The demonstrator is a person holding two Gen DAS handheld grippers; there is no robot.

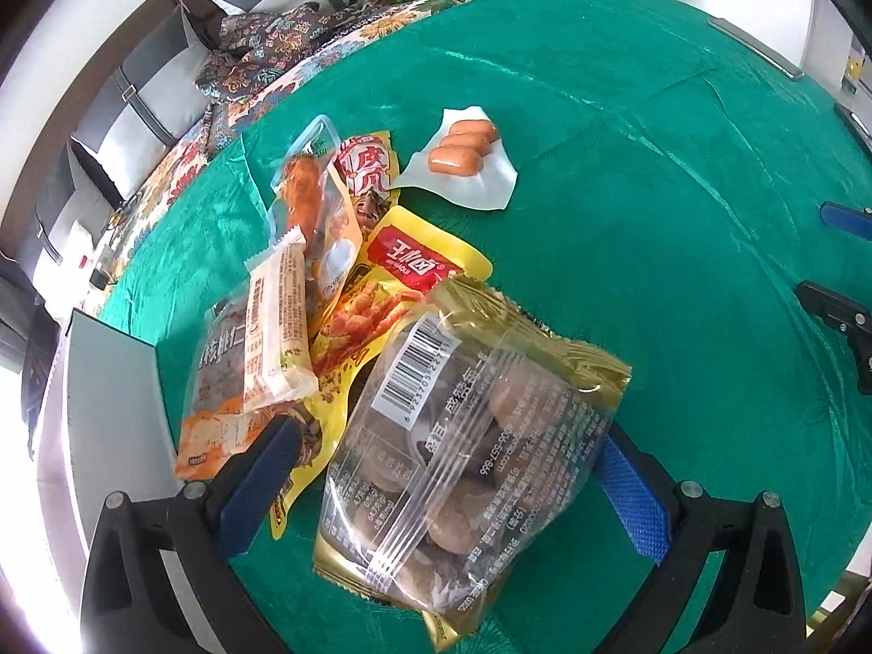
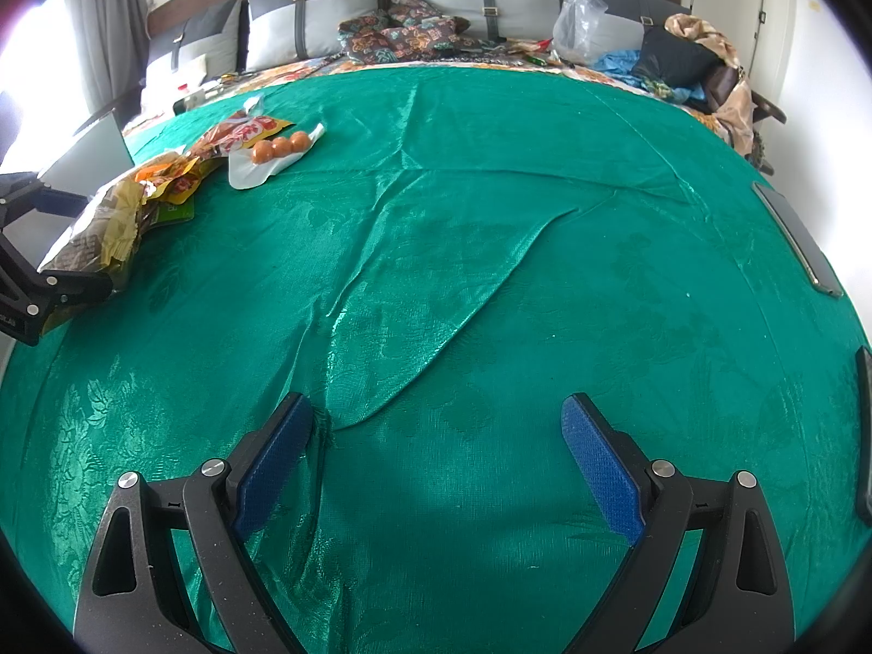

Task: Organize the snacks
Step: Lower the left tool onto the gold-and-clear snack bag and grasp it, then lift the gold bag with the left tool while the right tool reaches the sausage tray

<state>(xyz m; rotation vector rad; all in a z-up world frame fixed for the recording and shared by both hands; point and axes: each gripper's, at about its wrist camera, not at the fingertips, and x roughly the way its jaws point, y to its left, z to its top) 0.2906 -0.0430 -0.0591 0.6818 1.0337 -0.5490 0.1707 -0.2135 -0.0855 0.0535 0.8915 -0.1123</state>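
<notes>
Several snack packs (image 1: 327, 294) overlap; gold-edged pack (image 1: 468, 452) hides left gripper (image 1: 441, 490) gap.

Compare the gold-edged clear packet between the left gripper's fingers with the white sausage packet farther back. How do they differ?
The gold-edged packet is clear with gold ends and holds brown round pieces; the sausage packet is white-backed and holds three orange sausages. The first leans on the snack pile; the second lies flat, apart. Both rest on the green cloth.
</notes>
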